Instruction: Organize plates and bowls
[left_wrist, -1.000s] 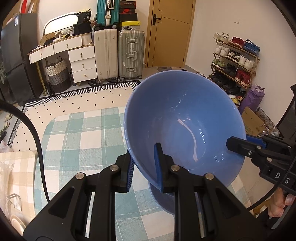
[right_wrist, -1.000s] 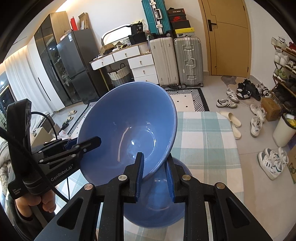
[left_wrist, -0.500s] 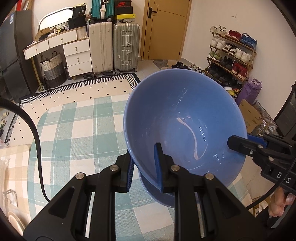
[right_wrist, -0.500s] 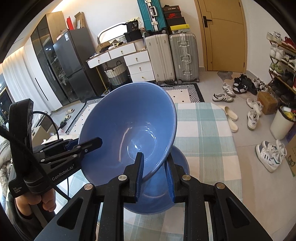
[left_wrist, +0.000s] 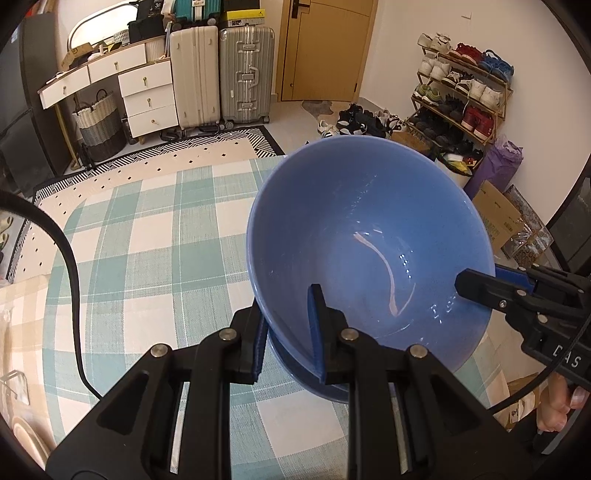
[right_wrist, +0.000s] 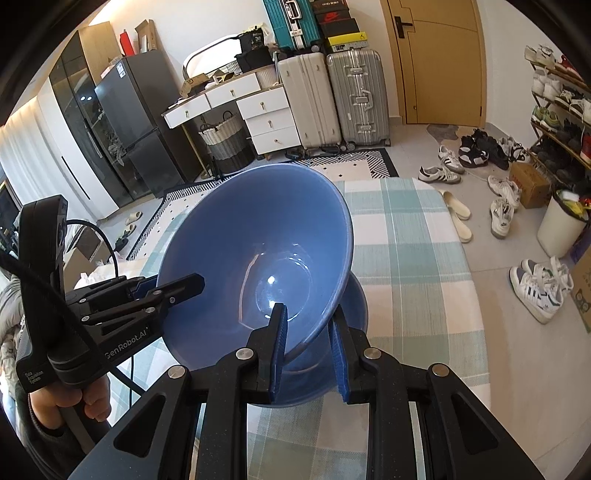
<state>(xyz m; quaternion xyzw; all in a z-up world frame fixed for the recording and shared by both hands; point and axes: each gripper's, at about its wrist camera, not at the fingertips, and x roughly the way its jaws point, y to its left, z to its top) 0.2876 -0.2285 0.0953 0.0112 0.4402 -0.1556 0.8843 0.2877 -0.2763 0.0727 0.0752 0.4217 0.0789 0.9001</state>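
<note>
A large blue bowl (left_wrist: 354, 236) is held tilted between both grippers. My left gripper (left_wrist: 288, 325) is shut on its near rim, one blue pad inside and one outside. My right gripper (right_wrist: 306, 332) is shut on the opposite rim of the same bowl (right_wrist: 258, 236). Directly under it a second blue bowl (right_wrist: 351, 332) sits on the checked tablecloth (left_wrist: 147, 236); its edge shows below the held bowl in the left wrist view (left_wrist: 314, 384). The held bowl is low over the lower one, and contact between them is hidden.
The table (right_wrist: 413, 236) has a green and white checked cloth. A pale plate edge (left_wrist: 22, 435) shows at the table's near left. Beyond the table are suitcases (left_wrist: 221, 74), a white dresser (left_wrist: 129, 85), a shoe rack (left_wrist: 461, 92) and shoes (right_wrist: 498, 210) on the floor.
Both grippers have lowered the held bowl toward the bowl on the table. The lower bowl is now mostly covered. Both grips are unchanged.
</note>
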